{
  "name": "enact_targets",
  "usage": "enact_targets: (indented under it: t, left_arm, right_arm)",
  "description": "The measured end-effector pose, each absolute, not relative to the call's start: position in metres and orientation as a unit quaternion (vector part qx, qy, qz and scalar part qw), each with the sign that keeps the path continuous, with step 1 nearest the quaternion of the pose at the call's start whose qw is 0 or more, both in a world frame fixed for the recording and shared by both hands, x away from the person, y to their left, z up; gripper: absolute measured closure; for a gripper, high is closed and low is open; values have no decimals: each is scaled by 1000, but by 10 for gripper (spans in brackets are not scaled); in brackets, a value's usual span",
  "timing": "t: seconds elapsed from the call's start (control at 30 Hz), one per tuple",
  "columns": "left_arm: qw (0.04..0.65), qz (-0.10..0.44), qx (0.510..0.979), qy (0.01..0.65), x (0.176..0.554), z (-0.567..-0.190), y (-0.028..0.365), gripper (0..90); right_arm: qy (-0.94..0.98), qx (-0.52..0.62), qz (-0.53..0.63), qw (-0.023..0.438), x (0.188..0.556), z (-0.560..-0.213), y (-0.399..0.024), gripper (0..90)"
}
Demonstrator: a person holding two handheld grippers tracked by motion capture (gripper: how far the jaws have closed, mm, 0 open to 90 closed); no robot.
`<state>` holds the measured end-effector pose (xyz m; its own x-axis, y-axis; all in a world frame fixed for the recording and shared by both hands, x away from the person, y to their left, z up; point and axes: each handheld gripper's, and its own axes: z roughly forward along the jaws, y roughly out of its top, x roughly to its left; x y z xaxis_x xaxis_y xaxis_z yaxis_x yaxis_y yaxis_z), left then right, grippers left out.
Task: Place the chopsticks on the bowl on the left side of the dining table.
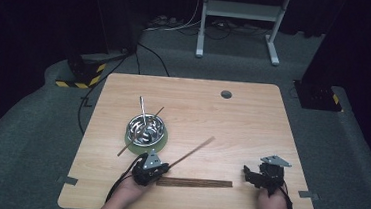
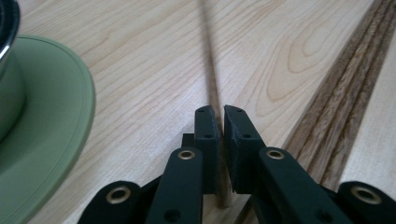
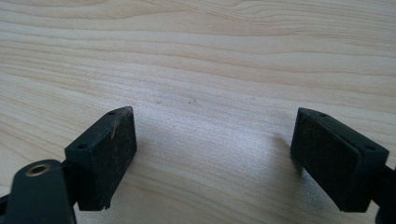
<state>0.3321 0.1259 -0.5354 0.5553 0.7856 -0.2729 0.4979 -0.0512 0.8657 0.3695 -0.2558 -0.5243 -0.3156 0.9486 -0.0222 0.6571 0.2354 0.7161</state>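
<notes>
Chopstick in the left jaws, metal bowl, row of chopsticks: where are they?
chopstick (image 1: 192, 150), high view, mid shaft.
metal bowl (image 1: 145, 127), high view, shiny inside.
row of chopsticks (image 1: 197, 183), high view, middle of the row.

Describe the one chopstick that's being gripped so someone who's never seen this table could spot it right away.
On the wooden table, find the steel bowl on its green plate at the near left. Just right of it a dark chopstick slants up and away from the left hand-held gripper, whose jaws are shut on its near end. Unlike the bundle of chopsticks lying flat, it is single and angled.
</notes>
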Motion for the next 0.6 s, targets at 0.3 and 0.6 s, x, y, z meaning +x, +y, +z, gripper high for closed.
enact_targets:
  t: [0.3,0.6]
  left_arm:
    - [538,145,696,454,330,-532,129,843]
    - [574,149,671,444,324,-517,134,844]
  right_arm:
    - [750,534,309,237,370,-524,-256,141]
    - [749,536,309,235,370,-524,-256,141]
